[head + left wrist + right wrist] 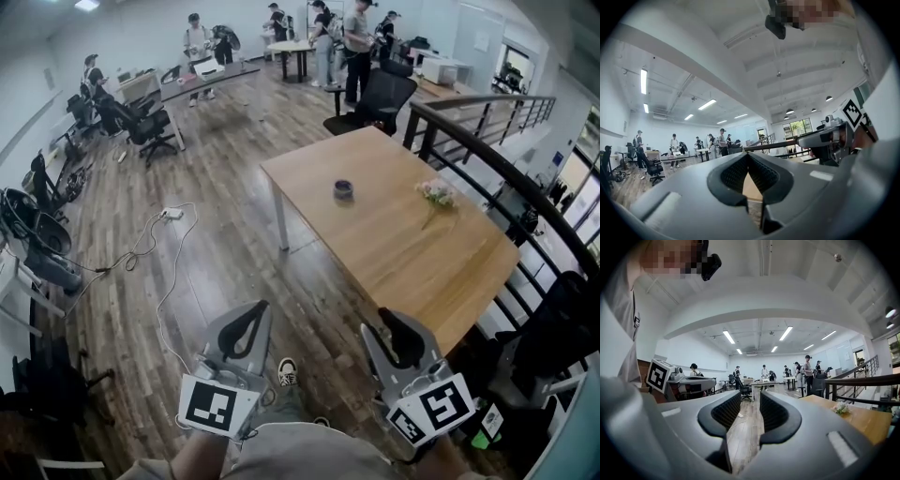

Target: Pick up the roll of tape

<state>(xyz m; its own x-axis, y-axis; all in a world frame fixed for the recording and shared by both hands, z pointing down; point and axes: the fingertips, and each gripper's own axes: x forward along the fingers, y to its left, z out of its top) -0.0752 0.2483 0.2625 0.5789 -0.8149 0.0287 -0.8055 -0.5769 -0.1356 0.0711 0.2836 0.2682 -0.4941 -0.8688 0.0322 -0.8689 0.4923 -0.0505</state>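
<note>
The roll of tape (pixel 343 188) is a small dark ring lying flat on the wooden table (pixel 394 244), well ahead of both grippers. Neither gripper view shows it. My left gripper (pixel 246 323) hangs over the floor short of the table, its tips touching with nothing between them (pixel 747 157). My right gripper (pixel 401 337) is held near the table's front corner. Its jaws stand a narrow gap apart around nothing (pixel 750 397).
A small bunch of flowers (pixel 437 194) lies on the table to the right of the tape, also in the right gripper view (pixel 841 407). A dark railing (pixel 506 178) runs past the table's right side. Cables (pixel 155 253) trail on the floor. Office chairs (pixel 380 98) and people (pixel 356 42) stand farther off.
</note>
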